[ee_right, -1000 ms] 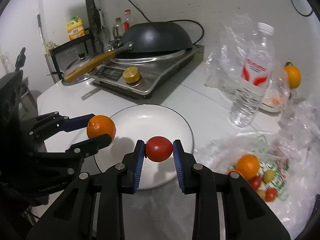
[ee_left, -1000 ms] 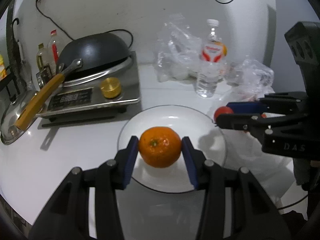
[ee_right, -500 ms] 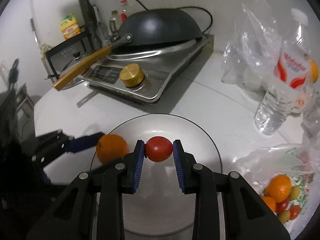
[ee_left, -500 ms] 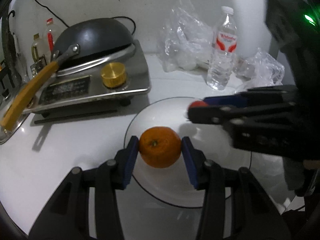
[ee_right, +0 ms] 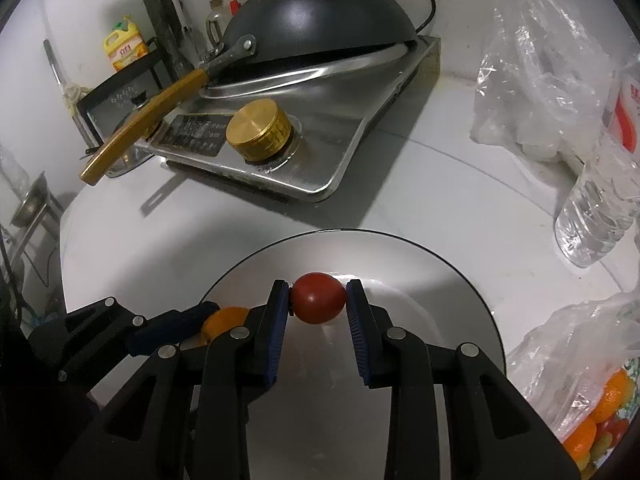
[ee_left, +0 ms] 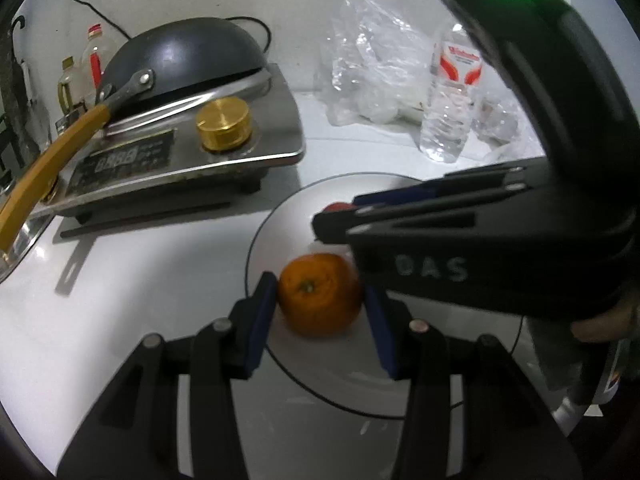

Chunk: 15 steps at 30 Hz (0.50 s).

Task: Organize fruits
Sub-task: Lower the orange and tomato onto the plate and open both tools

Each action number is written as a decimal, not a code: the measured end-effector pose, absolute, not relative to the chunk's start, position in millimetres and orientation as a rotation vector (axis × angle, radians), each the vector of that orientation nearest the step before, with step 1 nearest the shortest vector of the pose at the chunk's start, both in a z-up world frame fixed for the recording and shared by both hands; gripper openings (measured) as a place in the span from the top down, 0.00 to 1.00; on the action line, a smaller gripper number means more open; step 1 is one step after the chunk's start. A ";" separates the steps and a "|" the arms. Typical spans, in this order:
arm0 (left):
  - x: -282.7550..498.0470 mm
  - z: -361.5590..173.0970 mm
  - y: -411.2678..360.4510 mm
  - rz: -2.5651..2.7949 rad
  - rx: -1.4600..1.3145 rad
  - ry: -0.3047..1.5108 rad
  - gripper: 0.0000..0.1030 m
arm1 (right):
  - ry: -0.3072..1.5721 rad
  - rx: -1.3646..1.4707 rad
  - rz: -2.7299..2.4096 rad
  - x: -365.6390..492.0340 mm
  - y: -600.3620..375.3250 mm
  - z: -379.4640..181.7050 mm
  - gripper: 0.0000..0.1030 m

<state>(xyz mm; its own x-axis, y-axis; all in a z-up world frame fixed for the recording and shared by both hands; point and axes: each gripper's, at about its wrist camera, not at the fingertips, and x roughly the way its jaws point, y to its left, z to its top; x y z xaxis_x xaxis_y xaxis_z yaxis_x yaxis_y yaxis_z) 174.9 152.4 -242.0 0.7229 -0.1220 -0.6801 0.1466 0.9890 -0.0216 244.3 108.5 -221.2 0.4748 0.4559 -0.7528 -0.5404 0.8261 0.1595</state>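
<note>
Both fruits hover over the round white plate: left gripper clamps the orange mandarin at six o'clock, right gripper clamps the small red tomato centre. Next, I reckon: lower, then part jaws gently.

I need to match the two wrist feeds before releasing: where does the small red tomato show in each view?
Left wrist: the small red tomato is right of centre, only a sliver showing above the right gripper.
Right wrist: it sits lower centre, clamped between that gripper's blue pads.
Shared landmark: the round white plate under both fruits.
</note>
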 end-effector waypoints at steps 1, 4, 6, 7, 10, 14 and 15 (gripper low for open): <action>174.8 -242.2 152.3 -0.148 0.035 0.748 0.55 | 0.892 -0.101 0.615 244.4 109.2 -221.8 0.69; 175.1 -241.9 153.8 -0.144 0.026 0.749 0.55 | 0.901 -0.097 0.625 244.1 109.5 -222.8 0.69; 175.6 -241.1 154.2 -0.139 0.018 0.755 0.55 | 0.905 -0.085 0.629 242.9 109.9 -222.0 0.68; 176.0 -240.5 154.1 -0.136 0.017 0.760 0.55 | 0.901 -0.084 0.630 242.0 110.0 -221.1 0.68; 175.4 -239.0 151.9 -0.125 0.028 0.765 0.55 | 0.890 -0.075 0.628 240.8 109.2 -217.4 0.59; 170.8 -233.1 152.9 -0.108 0.032 0.754 0.51 | 0.872 -0.061 0.619 236.6 103.5 -209.1 0.58; 169.8 -231.1 153.8 -0.102 0.030 0.749 0.51 | 0.866 -0.060 0.617 234.4 101.8 -206.3 0.58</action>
<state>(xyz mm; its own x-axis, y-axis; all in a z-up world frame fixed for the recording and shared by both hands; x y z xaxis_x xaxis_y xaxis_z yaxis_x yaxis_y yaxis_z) 169.8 153.8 -231.1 0.7275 -0.0819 -0.6812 0.1032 0.9946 -0.0093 234.4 101.8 -206.3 0.4861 0.4835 -0.7280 -0.5307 0.8251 0.1937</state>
